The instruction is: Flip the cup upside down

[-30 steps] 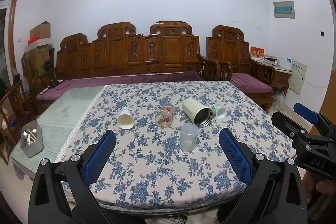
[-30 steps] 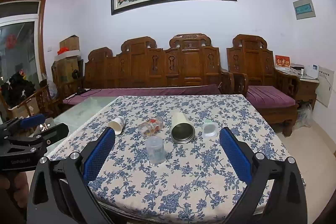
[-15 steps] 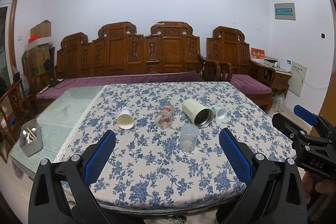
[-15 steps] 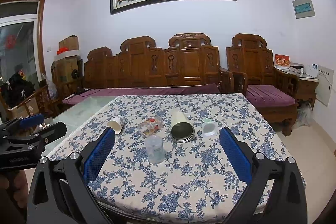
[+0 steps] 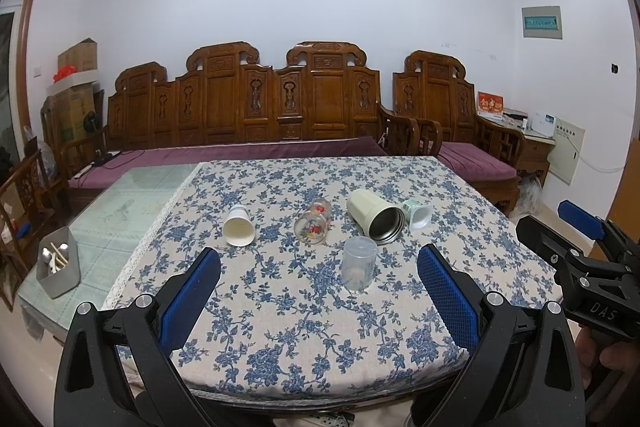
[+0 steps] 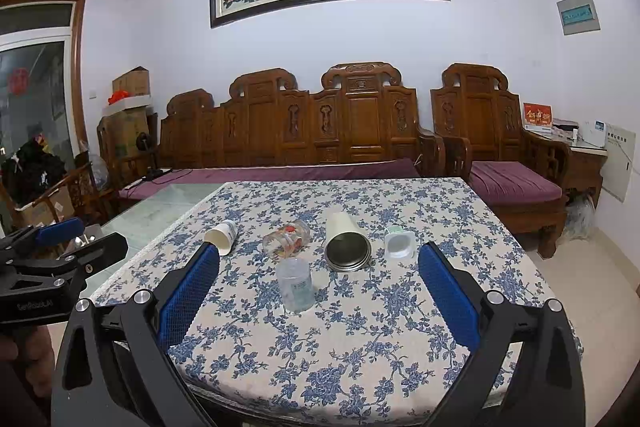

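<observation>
A clear plastic cup (image 5: 358, 263) (image 6: 296, 284) stands on the floral tablecloth, nearest to me. Behind it lie on their sides a white paper cup (image 5: 238, 225) (image 6: 221, 236), a glass with red print (image 5: 312, 221) (image 6: 287, 239), a cream steel tumbler (image 5: 375, 213) (image 6: 345, 241) and a small white-green cup (image 5: 418, 213) (image 6: 398, 241). My left gripper (image 5: 318, 293) is open and empty, held back over the table's near edge. My right gripper (image 6: 318, 293) is also open and empty, at a like distance; it shows at the right of the left wrist view (image 5: 580, 251).
The table (image 5: 280, 347) carries a blue floral cloth; its left part is bare glass (image 5: 132, 199). A grey holder with utensils (image 5: 58, 267) stands at the glass's left edge. A carved wooden sofa (image 5: 280, 107) and armchair (image 6: 500, 147) stand behind the table.
Both views have shifted very slightly; the cups have not moved and both grippers stay open.
</observation>
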Demonstrator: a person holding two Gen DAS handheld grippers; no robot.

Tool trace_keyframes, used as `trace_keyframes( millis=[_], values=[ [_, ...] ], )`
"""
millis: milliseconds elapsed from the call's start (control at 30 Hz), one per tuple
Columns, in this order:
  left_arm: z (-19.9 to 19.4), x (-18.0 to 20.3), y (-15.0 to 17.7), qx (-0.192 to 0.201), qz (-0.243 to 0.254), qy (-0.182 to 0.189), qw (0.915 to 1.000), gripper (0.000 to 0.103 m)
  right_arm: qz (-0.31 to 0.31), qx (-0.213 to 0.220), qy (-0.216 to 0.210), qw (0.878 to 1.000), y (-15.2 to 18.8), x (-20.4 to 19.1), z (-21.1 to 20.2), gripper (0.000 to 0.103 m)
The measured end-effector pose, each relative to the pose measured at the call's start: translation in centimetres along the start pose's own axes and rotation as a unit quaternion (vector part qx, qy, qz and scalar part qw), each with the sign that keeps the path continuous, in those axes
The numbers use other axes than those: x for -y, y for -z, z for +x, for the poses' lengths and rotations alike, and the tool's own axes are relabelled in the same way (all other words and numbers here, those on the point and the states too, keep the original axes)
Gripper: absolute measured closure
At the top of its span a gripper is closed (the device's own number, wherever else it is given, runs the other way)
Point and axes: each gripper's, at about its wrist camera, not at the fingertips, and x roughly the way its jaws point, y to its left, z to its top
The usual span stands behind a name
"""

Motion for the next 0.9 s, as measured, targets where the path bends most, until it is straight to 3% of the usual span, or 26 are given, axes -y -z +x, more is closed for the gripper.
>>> trace_keyframes(
  millis=[900],
  values=[
    [-0.02, 0.22, -0.33, 0.003, -0.001, -0.001, 1.0000, 0.008, 0.000, 0.002, 0.001, 1.000, 0.05, -0.11, -0.01, 0.003]
  ],
)
